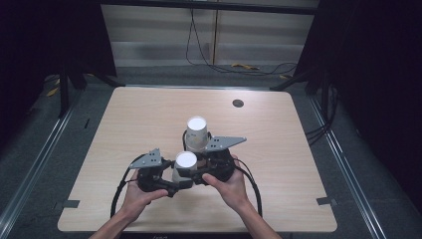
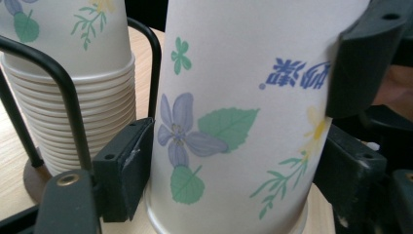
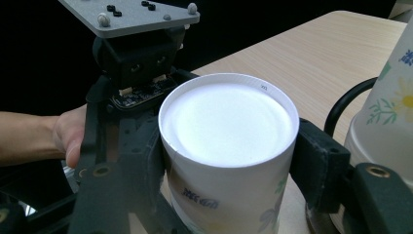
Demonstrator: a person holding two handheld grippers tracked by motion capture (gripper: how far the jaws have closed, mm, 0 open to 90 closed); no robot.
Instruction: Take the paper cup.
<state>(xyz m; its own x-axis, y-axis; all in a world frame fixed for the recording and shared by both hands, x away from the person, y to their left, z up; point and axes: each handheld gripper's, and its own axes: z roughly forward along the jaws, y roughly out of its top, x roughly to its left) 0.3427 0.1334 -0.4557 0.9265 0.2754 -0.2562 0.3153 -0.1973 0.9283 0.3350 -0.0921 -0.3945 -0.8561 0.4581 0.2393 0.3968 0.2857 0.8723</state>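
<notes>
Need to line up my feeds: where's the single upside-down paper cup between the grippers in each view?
High view: the single cup sits low centre, between the left gripper and right gripper.
Left gripper view: the cup stands centre, rim down on the table.
Right gripper view: its white base faces up, centre.
Shared landmark: the cup stack in its wire holder.

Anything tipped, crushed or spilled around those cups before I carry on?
Nothing stands out. The single cup stands upside down on the table, undented, with both grippers' jaws against its sides. The cup stack sits upright and even in its wire holder. No spill shows on the wood.
</notes>
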